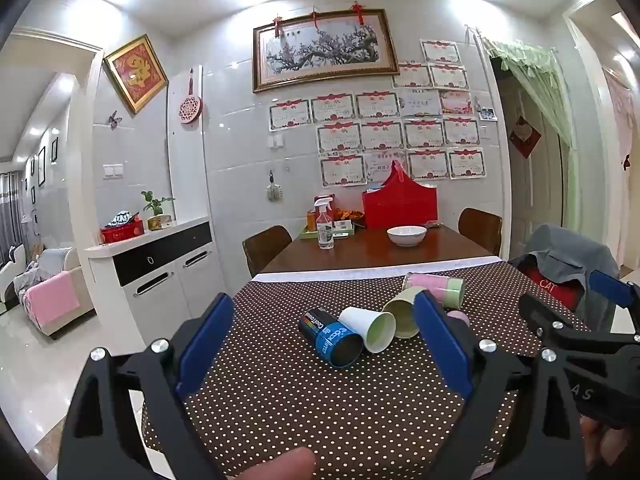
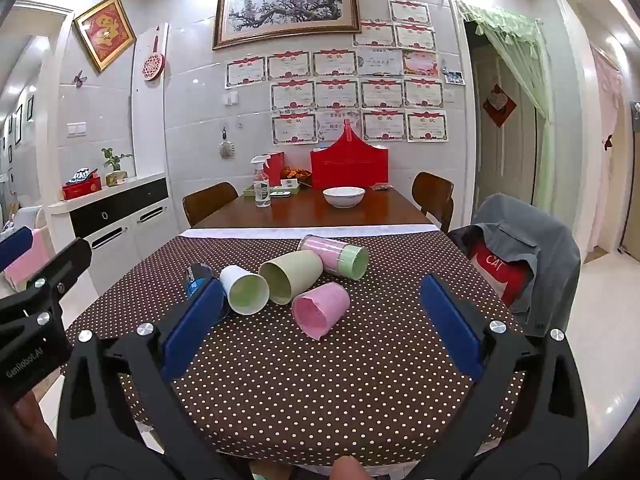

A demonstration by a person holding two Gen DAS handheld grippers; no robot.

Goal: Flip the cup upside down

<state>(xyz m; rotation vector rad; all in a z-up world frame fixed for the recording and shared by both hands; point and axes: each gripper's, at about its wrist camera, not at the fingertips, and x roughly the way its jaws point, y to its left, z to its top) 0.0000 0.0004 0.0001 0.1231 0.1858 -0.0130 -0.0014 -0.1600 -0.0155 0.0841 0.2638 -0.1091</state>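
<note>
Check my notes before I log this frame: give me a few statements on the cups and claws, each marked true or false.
1. All five cups lie on their sides. True.
2. The pink cup stands upright. False: it lies with its mouth toward the camera.
3. The left claw grips the blue cup. False: it is open and holds nothing.
4. The right claw is open. True.
5. The white bowl sits on the bare wooden table. True.

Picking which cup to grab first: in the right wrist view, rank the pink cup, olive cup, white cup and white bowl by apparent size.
1. olive cup
2. pink cup and white cup: look alike, and the pink one lies nearer, so unranked
3. white bowl: smallest in view, but farthest away, so true size is unsure
</note>
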